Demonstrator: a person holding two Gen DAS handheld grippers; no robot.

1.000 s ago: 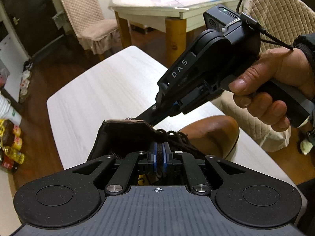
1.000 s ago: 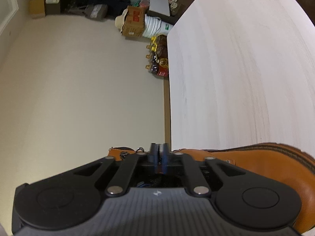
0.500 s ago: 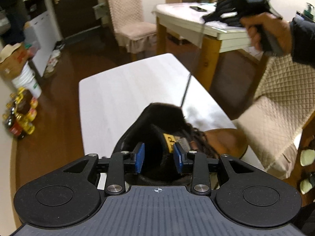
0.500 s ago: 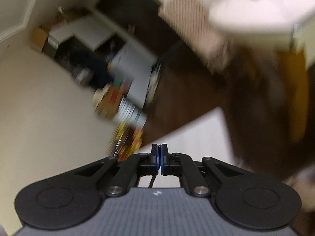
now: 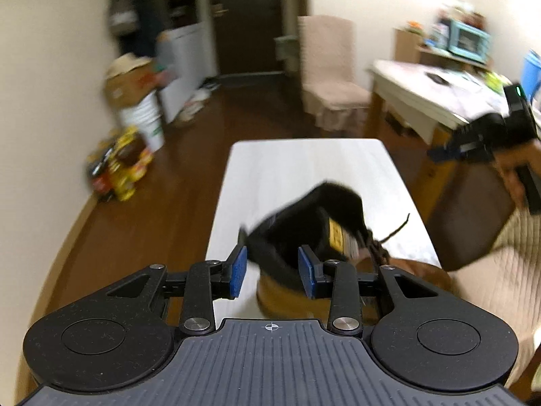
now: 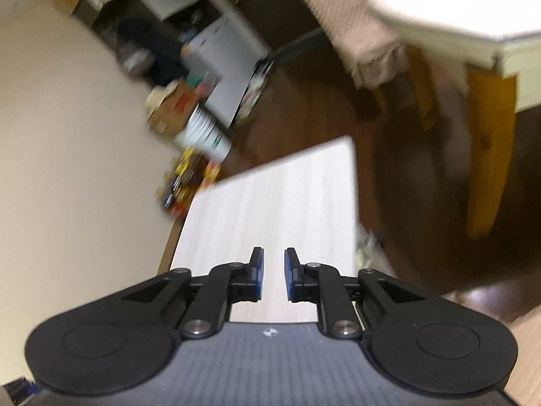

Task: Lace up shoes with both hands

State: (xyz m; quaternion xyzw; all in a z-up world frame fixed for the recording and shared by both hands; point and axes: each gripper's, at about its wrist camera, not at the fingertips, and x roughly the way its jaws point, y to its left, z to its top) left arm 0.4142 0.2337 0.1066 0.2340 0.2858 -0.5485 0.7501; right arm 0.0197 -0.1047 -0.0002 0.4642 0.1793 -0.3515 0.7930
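Left wrist view: your left gripper [image 5: 272,272] has its blue pads [image 5: 237,271] spread wide, nothing pinched. The boot [image 5: 304,237] sits just past them on the near right part of the white table [image 5: 304,169], close to the right edge, and its black collar shows in the gap without touching either pad. Tan leather heel low down, yellow tag on the tongue, brown toe off toward the right edge. A loose dark lace [image 5: 394,231] sticks up and right from the boot's top eyelets, free end in the air, held by nothing. Frame is blurred.

Your right gripper [image 5: 449,150] is up at the far right of this view, well clear of the boot and off the table's right edge, gripped in your hand [image 5: 517,169].

Right wrist view: that gripper's jaws are opening, pads [image 6: 257,272] parted with only bare table showing between them. The boot does not show in this view. Bottles [image 6: 189,176] on the floor by the table's far left corner, a covered chair [image 5: 329,74] beyond the far edge.
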